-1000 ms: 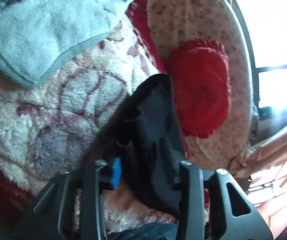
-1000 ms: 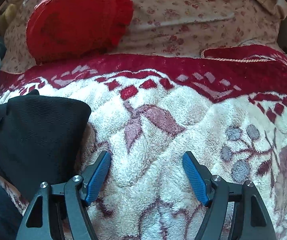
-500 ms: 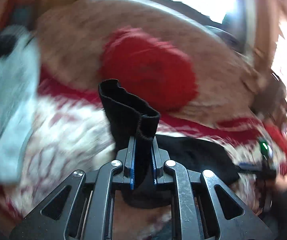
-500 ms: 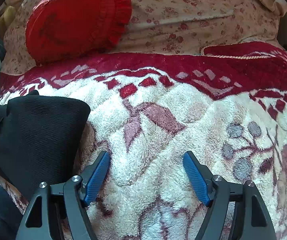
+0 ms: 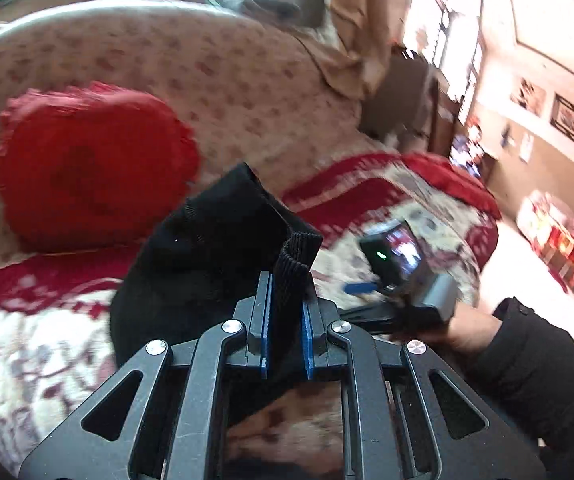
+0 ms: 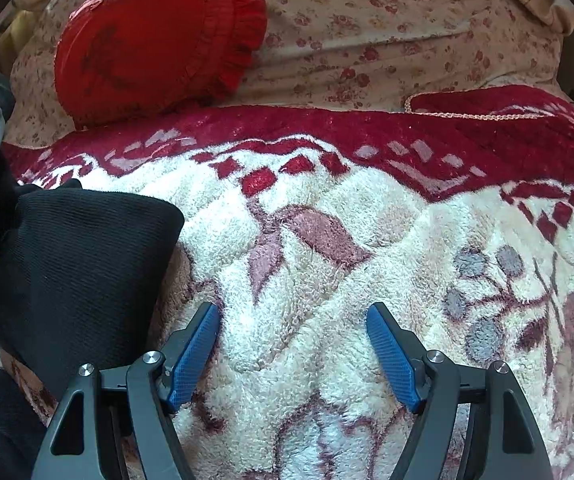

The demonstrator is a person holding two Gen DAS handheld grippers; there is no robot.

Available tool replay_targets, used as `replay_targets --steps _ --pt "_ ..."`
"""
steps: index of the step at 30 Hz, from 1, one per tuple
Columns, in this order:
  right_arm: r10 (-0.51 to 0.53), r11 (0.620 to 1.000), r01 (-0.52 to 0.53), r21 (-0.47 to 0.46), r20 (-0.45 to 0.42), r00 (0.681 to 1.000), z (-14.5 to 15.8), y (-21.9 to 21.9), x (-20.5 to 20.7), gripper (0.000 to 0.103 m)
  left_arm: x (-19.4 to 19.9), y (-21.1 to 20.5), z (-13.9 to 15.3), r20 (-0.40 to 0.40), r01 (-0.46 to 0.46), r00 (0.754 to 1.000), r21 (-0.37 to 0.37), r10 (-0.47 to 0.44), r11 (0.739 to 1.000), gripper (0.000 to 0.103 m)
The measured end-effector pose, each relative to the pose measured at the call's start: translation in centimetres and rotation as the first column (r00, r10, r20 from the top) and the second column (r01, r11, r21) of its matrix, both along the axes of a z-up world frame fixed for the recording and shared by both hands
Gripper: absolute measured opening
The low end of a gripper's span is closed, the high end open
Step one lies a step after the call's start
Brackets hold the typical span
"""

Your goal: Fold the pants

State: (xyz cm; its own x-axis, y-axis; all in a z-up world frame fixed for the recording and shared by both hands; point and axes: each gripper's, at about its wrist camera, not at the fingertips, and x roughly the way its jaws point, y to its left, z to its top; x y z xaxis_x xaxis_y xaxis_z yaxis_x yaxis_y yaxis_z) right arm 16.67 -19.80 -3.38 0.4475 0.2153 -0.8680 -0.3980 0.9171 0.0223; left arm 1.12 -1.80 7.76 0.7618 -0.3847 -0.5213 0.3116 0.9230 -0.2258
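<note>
Underneath everything lies a plush blanket (image 6: 327,264), cream with mauve leaves and a deep red patterned border, spread over a bed. Behind it a floral sheet (image 6: 387,36) covers the head of the bed, and a red frilled cushion (image 6: 155,44) rests against that sheet, touching the blanket's red border.

Next in size come the black pants (image 6: 75,264). In the right wrist view part of them lies flat on the blanket at the left, with a rounded folded corner pointing toward the middle of the bed. More black cloth rises along the left edge of that view. In the left wrist view the pants (image 5: 215,264) stand up off the blanket in a bunched fold, in front of the cushion (image 5: 91,168), with a ribbed hem at the top.

Clamped on that ribbed hem is the left gripper (image 5: 285,320): its 2 blue pads press the cloth from both sides, and the hem sticks up just above the fingertips.

Off to the right of the flat part of the pants sits the right gripper (image 6: 293,344), fingers spread wide with only blanket pile between the blue pads. Its left finger is just beside the edge of the pants; I cannot tell whether it touches them. From the left wrist view the same right gripper (image 5: 361,288) appears blurred, held by a hand (image 5: 467,332) in a black sleeve.
</note>
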Motion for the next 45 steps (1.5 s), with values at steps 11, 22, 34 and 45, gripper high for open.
replay_targets --steps 11,22,34,45 --pt "0.006 1.000 -0.005 0.030 -0.016 1.000 0.1 -0.7 0.2 0.074 5.6 -5.9 -5.5 -0.271 0.014 0.963 0.057 0.003 0.998 0.011" --pt "-0.025 0.999 0.025 0.047 -0.006 1.000 0.9 -1.6 -0.1 0.067 4.6 -4.4 -5.1 -0.343 0.082 0.931 -0.131 -0.123 0.988 0.044" --pt "0.435 0.804 -0.522 0.285 0.317 0.843 8.2 1.3 -8.9 0.037 -1.0 7.8 -4.9 -0.210 0.026 0.977 -0.095 -0.046 0.995 0.014" --pt "0.599 0.779 -0.621 0.084 0.196 0.777 2.1 4.8 -8.3 0.030 3.2 7.1 -10.8 -0.372 0.046 0.926 -0.060 -0.065 0.997 0.002"
